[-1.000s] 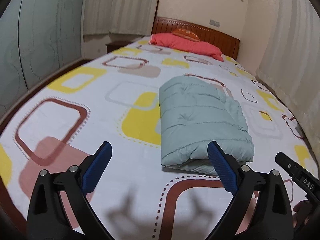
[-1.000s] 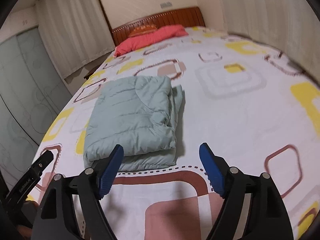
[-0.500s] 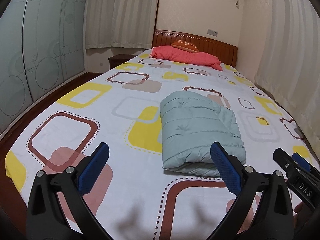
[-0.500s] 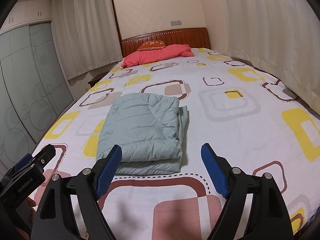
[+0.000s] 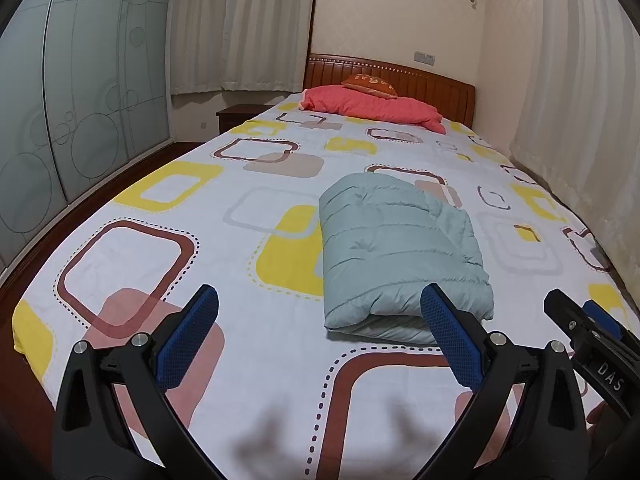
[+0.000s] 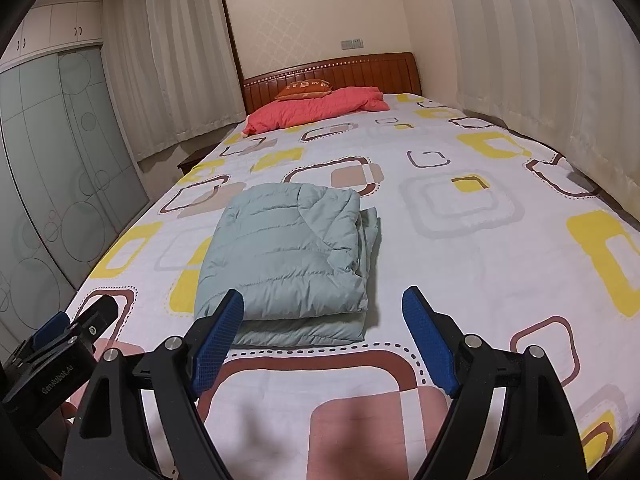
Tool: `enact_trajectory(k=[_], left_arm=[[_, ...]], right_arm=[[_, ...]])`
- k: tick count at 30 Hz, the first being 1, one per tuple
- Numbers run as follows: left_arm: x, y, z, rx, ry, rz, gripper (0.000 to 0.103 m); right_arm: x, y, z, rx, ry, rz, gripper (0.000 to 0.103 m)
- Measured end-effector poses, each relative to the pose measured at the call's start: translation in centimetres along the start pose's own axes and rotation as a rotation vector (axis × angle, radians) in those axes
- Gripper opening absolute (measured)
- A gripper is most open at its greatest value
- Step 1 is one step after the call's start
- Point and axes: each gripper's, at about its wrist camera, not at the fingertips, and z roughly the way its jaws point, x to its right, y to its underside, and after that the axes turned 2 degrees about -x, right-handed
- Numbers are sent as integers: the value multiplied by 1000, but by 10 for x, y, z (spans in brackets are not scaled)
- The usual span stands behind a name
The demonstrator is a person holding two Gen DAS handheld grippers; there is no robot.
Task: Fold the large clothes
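Note:
A pale green quilted jacket (image 5: 400, 252) lies folded into a thick rectangle on the patterned bed sheet (image 5: 168, 216). It also shows in the right wrist view (image 6: 288, 260). My left gripper (image 5: 320, 308) is open and empty, held above the near end of the bed, short of the jacket. My right gripper (image 6: 324, 312) is open and empty, also short of the jacket's near edge. The right gripper's tip (image 5: 584, 328) shows at the right edge of the left wrist view. The left gripper's body (image 6: 60, 344) shows at the left edge of the right wrist view.
A red pillow (image 5: 372, 108) and a small orange cushion (image 5: 372, 80) lie by the wooden headboard (image 5: 432, 80). A glass wardrobe (image 5: 60, 100) stands left of the bed. Curtains (image 6: 540, 60) hang along the right side. A dark nightstand (image 5: 236, 116) sits at the far left.
Both grippers have lifted and pulled back from the folded jacket, so more of the room and bed shows. Both stayed open. The jacket has not moved.

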Motion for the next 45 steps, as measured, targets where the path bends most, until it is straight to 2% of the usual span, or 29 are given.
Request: enact_trajectory(k=[45], left_arm=[[6, 7, 1, -8, 5, 5, 101]], right_arm=[[-5, 3, 1, 6, -4, -6, 80]])
